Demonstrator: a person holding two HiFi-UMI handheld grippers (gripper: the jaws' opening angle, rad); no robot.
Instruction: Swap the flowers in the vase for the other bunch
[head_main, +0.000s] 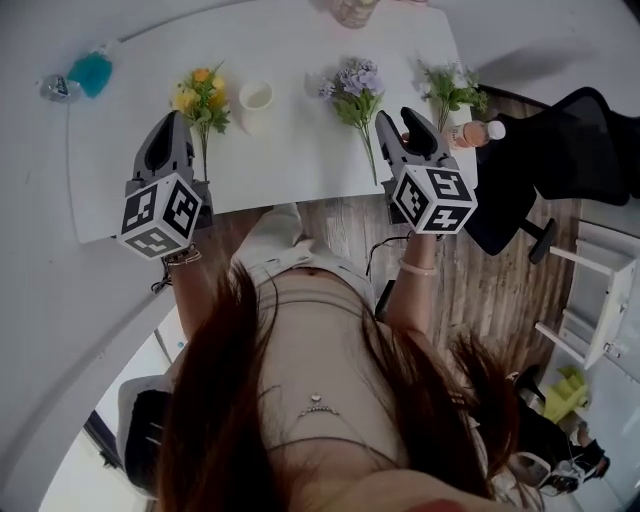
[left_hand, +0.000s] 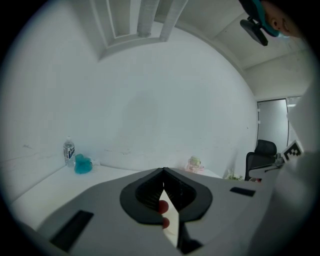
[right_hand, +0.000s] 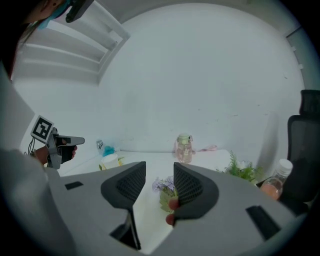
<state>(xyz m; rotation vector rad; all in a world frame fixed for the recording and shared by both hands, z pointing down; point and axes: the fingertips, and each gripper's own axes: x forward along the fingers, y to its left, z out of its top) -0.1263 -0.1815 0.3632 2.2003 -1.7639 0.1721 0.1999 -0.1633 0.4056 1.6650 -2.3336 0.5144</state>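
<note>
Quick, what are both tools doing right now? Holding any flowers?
Left tool: closed, empty.
Right tool: open, holding nothing; purple flower bunch lies ahead.

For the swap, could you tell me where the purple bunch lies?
Head view: the purple bunch lies right of the white vase, beside the right gripper.

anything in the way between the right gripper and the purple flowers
Nothing visible. The right gripper has its jaws apart, and the purple bunch lies on the table straight ahead, in line with their gap, with only bare tabletop between.
</note>
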